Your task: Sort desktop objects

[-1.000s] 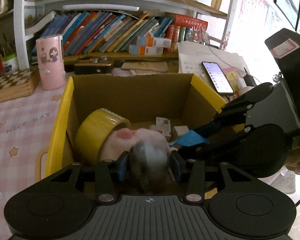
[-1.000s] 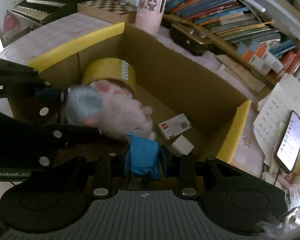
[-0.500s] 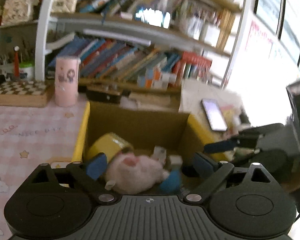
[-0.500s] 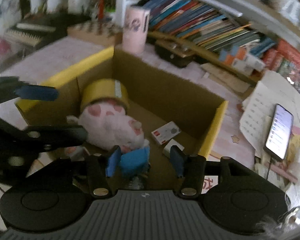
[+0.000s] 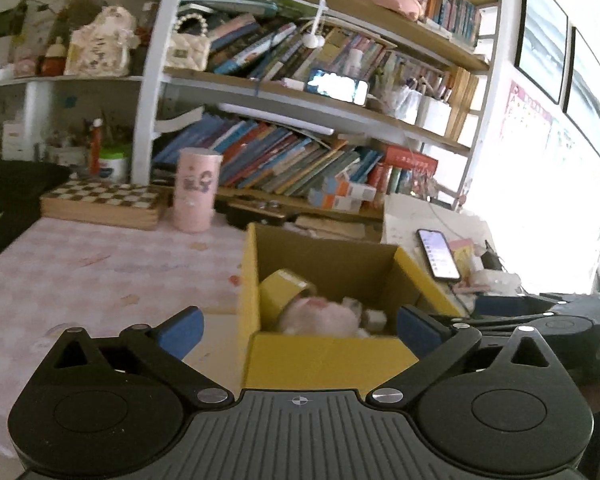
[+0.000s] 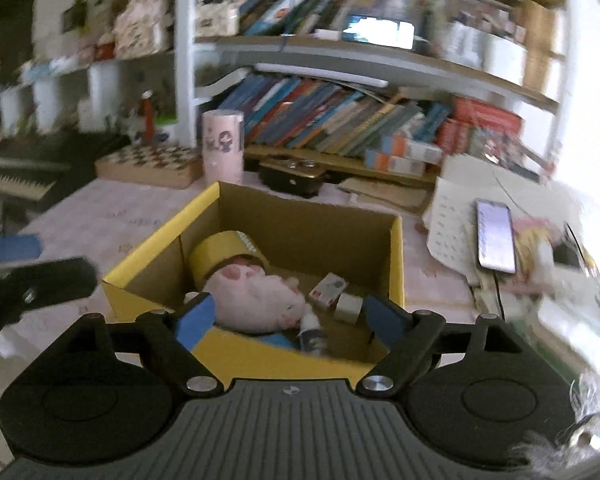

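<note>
Bookshelves back a pink-clothed desk [image 5: 100, 264] where the yellow cardboard box [image 6: 396, 256] holds a pink plush toy [image 6: 256, 292], tape roll [image 6: 220, 250] and small cartons. Left gripper [image 5: 298, 330] and right gripper [image 6: 286, 318] gape wide, empty; swinging carelessly could clip the phone [image 6: 494, 240] nearby.

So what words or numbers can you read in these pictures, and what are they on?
None can be read for sure.
Pink cup: cartoon figures and marks, too blurred.
Phone screen: lit, lines too small.
Red-and-white small box in the yellow box: print too small.
Paper sheets: rows too small.
Book spines: titles blurred.
Pink wall poster: washed out by glare.
</note>
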A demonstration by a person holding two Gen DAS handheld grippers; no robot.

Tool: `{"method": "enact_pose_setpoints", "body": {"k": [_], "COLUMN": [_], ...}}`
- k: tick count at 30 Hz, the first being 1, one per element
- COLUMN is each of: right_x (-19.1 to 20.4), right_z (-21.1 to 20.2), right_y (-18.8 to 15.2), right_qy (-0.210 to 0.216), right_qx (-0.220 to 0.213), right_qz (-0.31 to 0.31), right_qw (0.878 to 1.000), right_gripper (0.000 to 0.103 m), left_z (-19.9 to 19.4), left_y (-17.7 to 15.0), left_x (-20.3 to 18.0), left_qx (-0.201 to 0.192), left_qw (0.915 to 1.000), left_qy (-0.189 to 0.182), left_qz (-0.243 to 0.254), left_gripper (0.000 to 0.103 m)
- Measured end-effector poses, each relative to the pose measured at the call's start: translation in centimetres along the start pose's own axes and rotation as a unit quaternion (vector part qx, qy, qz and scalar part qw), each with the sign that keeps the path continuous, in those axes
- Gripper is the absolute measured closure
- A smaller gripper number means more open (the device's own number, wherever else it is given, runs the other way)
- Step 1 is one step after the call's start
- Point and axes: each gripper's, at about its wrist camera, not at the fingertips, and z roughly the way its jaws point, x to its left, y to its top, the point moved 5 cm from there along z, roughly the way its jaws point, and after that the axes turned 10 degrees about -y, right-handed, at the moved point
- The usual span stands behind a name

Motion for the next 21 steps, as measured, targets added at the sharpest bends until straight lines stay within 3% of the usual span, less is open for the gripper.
{"method": "enact_pose_setpoints", "body": {"k": [10,21], "right_x": [5.5,11.9], "right_z": [-5.9,-11.1], "right_y": [-4.4,-7.7], "right_qy": [-0.046,-0.038], "right_qx": [-0.011,-0.017], "right_qz": [0.073,0.067], "right_qw": [0.996,0.997], "right_gripper": [0.009,0.009], "left_z": [-8.5,-14.9], "left_y": [-2.1,-5.3], "left_x": [4.8,7.7], "left_qx": [-0.025,-0.037], "left_qw": [0.9964,0.9946], "left_qy": [0.079,0.093], "left_qz": [-0.016,-0.028], "left_gripper": [0.000,0.000]}}
